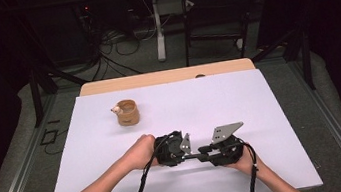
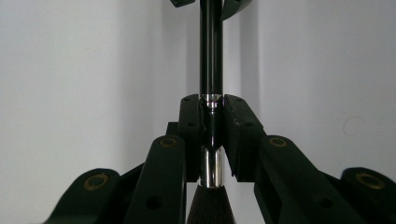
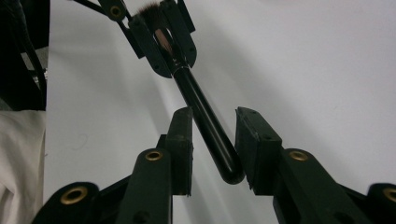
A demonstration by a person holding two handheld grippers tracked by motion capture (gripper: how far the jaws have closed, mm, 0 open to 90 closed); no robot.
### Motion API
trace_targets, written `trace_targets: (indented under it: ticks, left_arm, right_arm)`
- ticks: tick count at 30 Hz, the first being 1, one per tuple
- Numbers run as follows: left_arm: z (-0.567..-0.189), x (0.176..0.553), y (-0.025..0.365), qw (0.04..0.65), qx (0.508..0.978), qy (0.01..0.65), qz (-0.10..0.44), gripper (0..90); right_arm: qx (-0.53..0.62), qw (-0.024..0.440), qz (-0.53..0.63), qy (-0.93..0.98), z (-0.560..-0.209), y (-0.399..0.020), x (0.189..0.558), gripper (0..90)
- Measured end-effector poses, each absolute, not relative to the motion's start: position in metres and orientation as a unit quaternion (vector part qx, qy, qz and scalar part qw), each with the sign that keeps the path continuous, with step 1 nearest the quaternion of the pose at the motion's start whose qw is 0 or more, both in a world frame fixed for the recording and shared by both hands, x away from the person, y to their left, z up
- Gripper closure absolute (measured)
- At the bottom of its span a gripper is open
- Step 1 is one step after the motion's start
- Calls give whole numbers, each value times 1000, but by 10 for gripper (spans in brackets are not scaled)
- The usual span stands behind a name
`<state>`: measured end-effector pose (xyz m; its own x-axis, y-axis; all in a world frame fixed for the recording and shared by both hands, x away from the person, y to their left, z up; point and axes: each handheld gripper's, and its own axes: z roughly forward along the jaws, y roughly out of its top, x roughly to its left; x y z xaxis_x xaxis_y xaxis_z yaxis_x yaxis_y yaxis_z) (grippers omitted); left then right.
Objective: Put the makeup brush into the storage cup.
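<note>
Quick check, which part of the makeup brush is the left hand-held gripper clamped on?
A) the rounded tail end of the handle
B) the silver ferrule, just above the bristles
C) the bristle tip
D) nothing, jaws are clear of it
B: in the left gripper view the left hand-held gripper has its pads pressed on the silver ferrule of the makeup brush, bristles just below.

A white tabletop [image 1: 220, 104] stands on grey carpet [image 1: 311, 106] in a dim, dark-walled room; behind it, a black chair [image 1: 215, 16], a white table leg [image 1: 159, 27] and tangled cables [image 1: 115, 43].
</note>
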<state>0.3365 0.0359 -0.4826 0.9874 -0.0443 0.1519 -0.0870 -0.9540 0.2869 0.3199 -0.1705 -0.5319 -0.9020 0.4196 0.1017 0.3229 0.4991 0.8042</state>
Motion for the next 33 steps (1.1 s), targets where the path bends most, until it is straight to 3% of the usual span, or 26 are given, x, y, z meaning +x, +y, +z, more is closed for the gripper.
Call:
trace_targets:
  ticks: [6, 9, 14, 18, 23, 33]
  left_arm:
    - [-482, 336, 36, 152, 985, -39, 71, 779]
    - [-481, 335, 36, 149, 985, -40, 71, 780]
    - [-481, 335, 35, 150, 985, -43, 75, 780]
    - [-480, 335, 36, 154, 984, -46, 76, 781]
    - [-480, 334, 36, 154, 984, -50, 74, 780]
    - [-479, 335, 38, 165, 982, -62, 73, 752]
  right_arm:
    - [209, 57, 443, 870, -534, -169, 320, 704]
    - [204, 52, 434, 876, -536, -166, 319, 629]
    - [198, 62, 420, 883, -538, -162, 319, 628]
    - [199, 66, 412, 887, -539, -159, 319, 568]
    - [195, 71, 414, 886, -539, -157, 319, 674]
    - [156, 58, 412, 896, -540, -156, 312, 785]
